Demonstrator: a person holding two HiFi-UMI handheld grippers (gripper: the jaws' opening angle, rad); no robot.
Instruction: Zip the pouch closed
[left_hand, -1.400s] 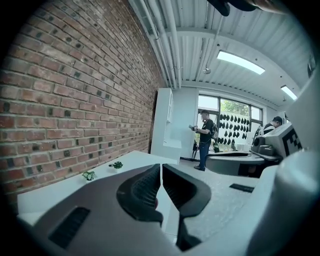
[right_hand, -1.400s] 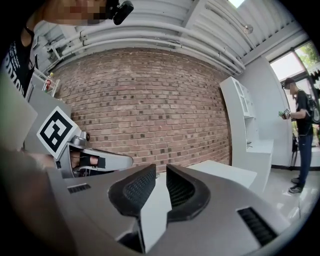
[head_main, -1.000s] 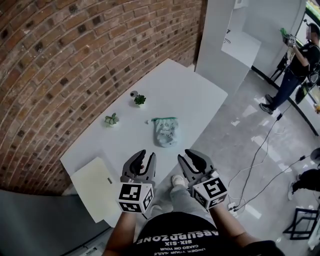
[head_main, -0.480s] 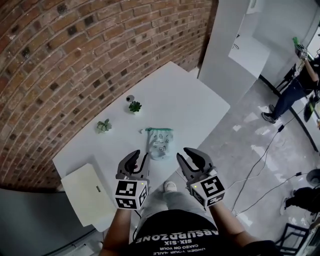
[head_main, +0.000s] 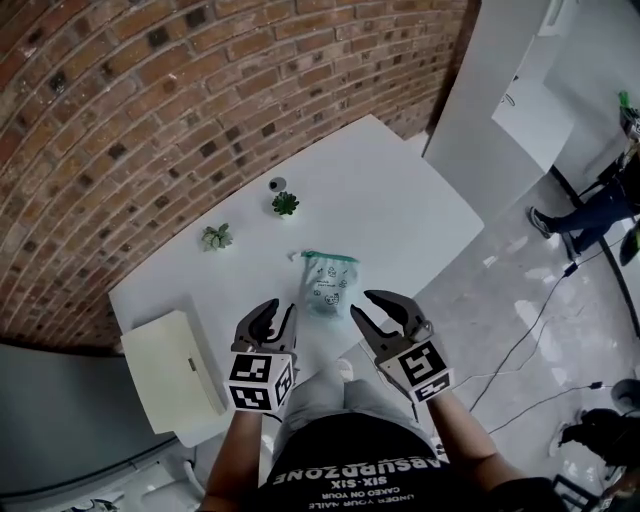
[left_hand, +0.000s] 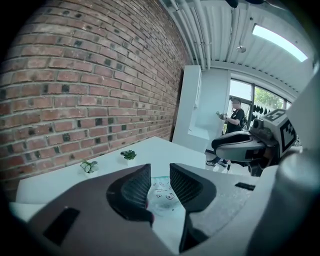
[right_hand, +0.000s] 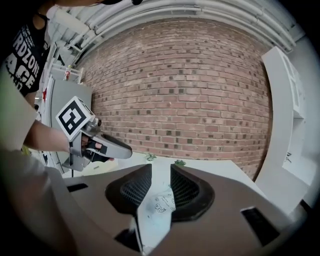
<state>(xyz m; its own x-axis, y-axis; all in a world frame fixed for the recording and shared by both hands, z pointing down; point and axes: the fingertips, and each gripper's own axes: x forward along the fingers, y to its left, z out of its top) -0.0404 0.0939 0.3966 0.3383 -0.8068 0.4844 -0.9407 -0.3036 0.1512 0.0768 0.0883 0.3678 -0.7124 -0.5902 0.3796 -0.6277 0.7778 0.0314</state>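
A pale green printed pouch (head_main: 327, 285) lies flat on the white table (head_main: 400, 205), with its darker green zip edge on the far side. My left gripper (head_main: 277, 318) hovers just short of the pouch's near left corner, open and empty. My right gripper (head_main: 373, 309) hovers off the near right corner, its jaws opening with nothing between them. In the left gripper view the pouch (left_hand: 162, 192) shows through the gap of the left gripper (left_hand: 160, 176). The right gripper view shows the pouch (right_hand: 159, 202) beyond the right gripper (right_hand: 160, 176).
Two small potted plants (head_main: 217, 237) (head_main: 286, 203) and a small grey round object (head_main: 275, 184) stand behind the pouch near the brick wall (head_main: 150, 110). A white box (head_main: 175, 372) sits at the table's near left. A white cabinet (head_main: 490, 110) stands right; cables cross the floor.
Both grippers have moved forward and down, closer to the pouch, and now flank its near end. The right gripper's jaws stand a little wider.
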